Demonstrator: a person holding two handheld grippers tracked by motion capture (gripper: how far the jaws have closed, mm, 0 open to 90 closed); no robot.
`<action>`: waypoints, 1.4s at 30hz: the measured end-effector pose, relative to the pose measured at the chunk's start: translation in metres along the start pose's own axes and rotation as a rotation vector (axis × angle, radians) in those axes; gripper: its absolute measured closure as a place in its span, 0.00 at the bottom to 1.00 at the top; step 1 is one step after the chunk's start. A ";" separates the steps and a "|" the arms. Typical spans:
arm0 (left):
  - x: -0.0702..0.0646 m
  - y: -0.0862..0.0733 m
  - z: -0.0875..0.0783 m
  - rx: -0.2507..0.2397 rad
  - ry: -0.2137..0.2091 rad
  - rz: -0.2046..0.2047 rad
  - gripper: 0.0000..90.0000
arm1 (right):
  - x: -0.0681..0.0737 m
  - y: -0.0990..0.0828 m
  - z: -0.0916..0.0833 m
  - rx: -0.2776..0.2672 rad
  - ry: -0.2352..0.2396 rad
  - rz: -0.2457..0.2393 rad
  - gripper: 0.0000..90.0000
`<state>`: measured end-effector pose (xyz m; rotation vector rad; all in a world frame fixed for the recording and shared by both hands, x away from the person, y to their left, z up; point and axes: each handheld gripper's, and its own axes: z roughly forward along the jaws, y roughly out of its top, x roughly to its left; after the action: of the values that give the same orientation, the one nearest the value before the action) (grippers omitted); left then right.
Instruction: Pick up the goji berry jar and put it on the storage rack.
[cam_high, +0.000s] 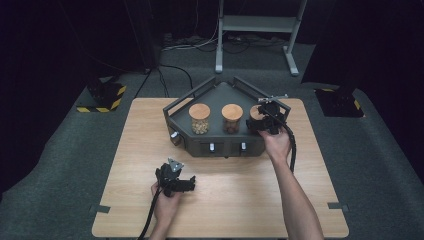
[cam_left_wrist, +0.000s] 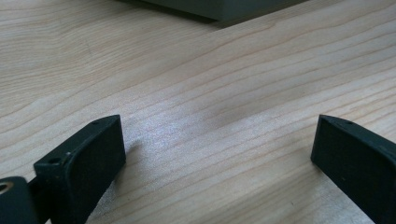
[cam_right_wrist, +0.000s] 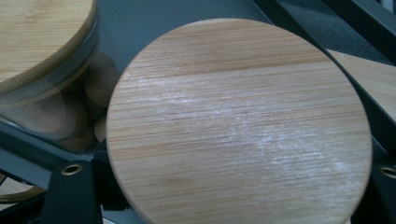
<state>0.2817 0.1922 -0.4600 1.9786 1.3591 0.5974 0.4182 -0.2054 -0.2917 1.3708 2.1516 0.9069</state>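
Note:
A dark grey rack (cam_high: 200, 145) at the back of the wooden table (cam_high: 235, 200) holds three glass jars with round wooden lids. My right gripper (cam_high: 261, 122) reaches over the rack's front onto the right jar (cam_high: 254, 113) and is shut on it. In the right gripper view that jar's lid (cam_right_wrist: 238, 121) lies over the jaws and hides their tips. The middle jar (cam_right_wrist: 42, 70) stands close beside it. My left gripper (cam_high: 186, 183) rests low on the table near the front, open, with only bare wood between its fingers (cam_left_wrist: 88, 158).
The left jar (cam_high: 199, 118) and the middle jar (cam_high: 232, 117) stand in the rack, whose front carries two small knobs (cam_high: 211, 147). A raised rail (cam_high: 192, 95) runs around the rack's back. Cables trail from both grippers toward the near edge.

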 end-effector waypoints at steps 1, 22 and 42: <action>0.000 0.000 0.000 0.000 0.000 0.000 0.03 | 0.000 0.000 0.000 0.001 0.000 -0.005 0.28; 0.000 0.000 0.000 0.000 0.000 0.000 0.03 | -0.002 -0.005 0.001 -0.016 0.009 -0.027 0.28; 0.000 0.000 0.000 0.000 0.000 0.000 0.03 | -0.011 -0.008 -0.004 -0.036 0.016 0.022 0.02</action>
<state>0.2817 0.1922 -0.4600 1.9788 1.3589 0.5972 0.4147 -0.2190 -0.2943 1.3773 2.1254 0.9631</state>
